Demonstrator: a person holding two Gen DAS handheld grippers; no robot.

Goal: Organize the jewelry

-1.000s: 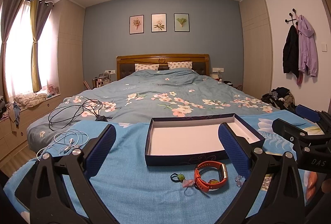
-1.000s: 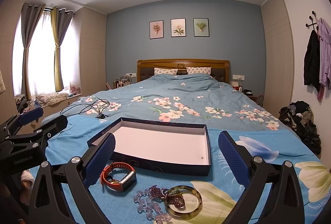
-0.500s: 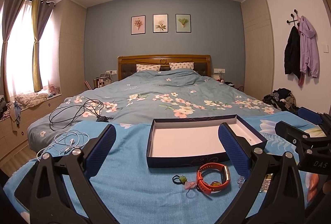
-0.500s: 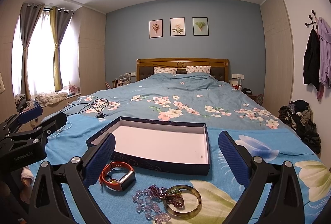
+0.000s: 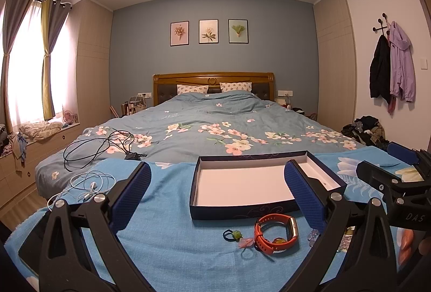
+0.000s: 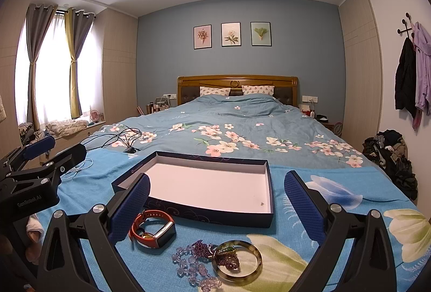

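Both claws, left claw [image 5: 216,197] and right claw [image 6: 216,207], gape empty. Orange-strapped smartwatch [image 6: 152,229], purple bead bracelets [image 6: 199,263] and mottled bangle [image 6: 237,262] lie lower centre, just before the shallow navy white-lined box [image 6: 207,188], likely staged for loading.

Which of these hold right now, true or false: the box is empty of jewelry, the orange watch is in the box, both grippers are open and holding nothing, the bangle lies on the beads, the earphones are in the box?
1. The box holds no jewelry: true; only a tiny speck shows inside.
2. The orange watch is in the box: false; it lies on the blanket in front of it.
3. The left gripper and right gripper are open and empty: true.
4. The bangle overlaps the beads: true.
5. The earphones are in the box: false; they lie on the blanket, far left.
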